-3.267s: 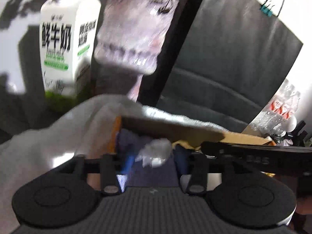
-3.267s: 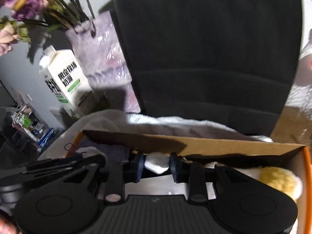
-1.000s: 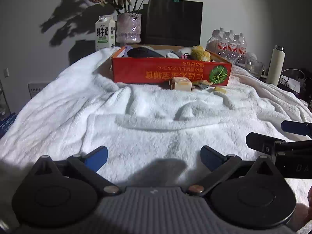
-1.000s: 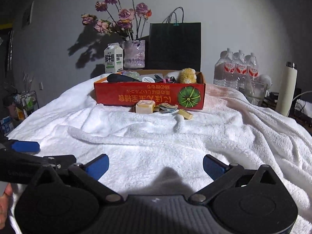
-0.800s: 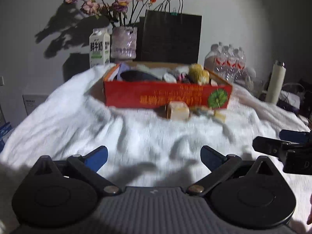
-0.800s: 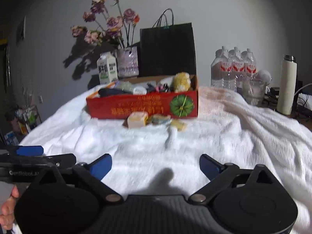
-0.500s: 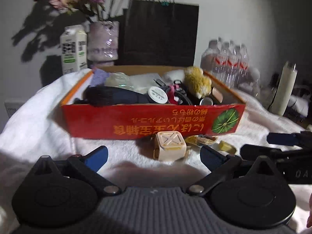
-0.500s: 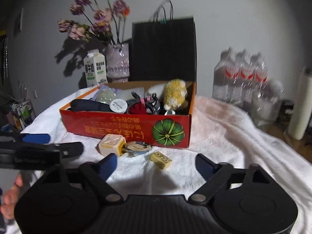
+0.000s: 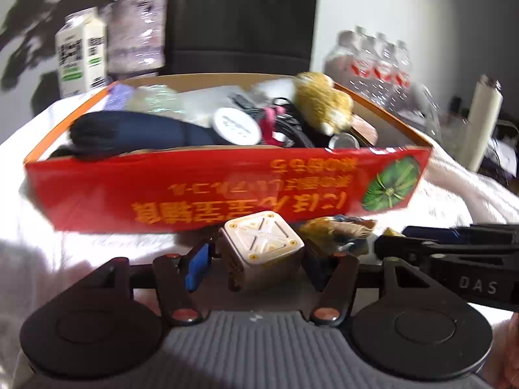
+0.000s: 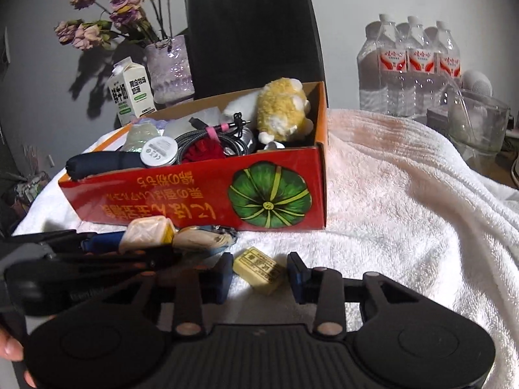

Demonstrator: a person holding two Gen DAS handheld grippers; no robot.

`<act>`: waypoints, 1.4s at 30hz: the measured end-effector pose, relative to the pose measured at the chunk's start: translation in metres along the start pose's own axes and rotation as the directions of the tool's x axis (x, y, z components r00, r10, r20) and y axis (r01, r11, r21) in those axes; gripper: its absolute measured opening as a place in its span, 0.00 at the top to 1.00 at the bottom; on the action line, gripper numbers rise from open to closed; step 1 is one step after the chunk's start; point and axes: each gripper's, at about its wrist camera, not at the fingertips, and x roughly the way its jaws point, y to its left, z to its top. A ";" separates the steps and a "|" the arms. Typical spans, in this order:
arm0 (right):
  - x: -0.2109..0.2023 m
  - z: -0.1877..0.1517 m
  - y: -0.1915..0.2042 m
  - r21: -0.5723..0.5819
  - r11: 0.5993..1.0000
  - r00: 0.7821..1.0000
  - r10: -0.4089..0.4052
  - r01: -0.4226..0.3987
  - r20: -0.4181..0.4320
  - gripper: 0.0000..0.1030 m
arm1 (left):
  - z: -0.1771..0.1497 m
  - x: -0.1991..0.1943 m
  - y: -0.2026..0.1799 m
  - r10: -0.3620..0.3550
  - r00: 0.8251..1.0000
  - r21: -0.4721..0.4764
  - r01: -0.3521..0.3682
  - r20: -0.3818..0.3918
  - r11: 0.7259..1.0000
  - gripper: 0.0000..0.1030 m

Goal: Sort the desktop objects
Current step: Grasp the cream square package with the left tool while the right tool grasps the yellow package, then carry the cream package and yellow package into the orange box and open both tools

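A red cardboard box (image 9: 227, 191) (image 10: 207, 201) full of items stands on a white towel (image 10: 405, 201). In front of it lie a cream cube (image 9: 262, 243) (image 10: 147, 230), a wrapped oval item (image 10: 201, 236) (image 9: 337, 227) and a small yellow block (image 10: 259, 267). My left gripper (image 9: 256, 262) brackets the cream cube, the jaws narrowed around it with a small gap on the left side. My right gripper (image 10: 261, 278) brackets the yellow block, its pads a little apart from it.
Inside the box are a dark folded umbrella (image 10: 103, 162), a round tin (image 10: 159, 152), cables and a yellow plush toy (image 10: 282, 110). Behind stand a milk carton (image 10: 131, 92), a flower vase (image 10: 170, 68), a black paper bag (image 10: 253, 39) and water bottles (image 10: 408, 64).
Both grippers have moved forward from the near towel up to the box front. Their jaws have narrowed from wide open, the left around the cube, the right around the yellow block.
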 end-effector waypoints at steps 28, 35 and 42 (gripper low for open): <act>-0.197 -0.072 0.060 -0.005 1.000 0.968 0.029 -0.028 0.251 0.67 | -0.075 -0.249 -0.037 -0.032 0.945 0.123 -0.008 0.325 0.992 0.41; -0.226 -0.074 0.082 -0.084 0.996 0.947 0.055 -0.029 0.316 0.67 | -0.080 -0.275 -0.045 -0.041 0.918 0.160 -0.024 0.393 0.987 0.41; -0.222 -0.071 0.078 -0.058 0.998 0.950 0.035 -0.017 0.311 0.67 | -0.079 -0.274 -0.045 -0.053 0.887 0.206 -0.049 0.460 0.977 0.41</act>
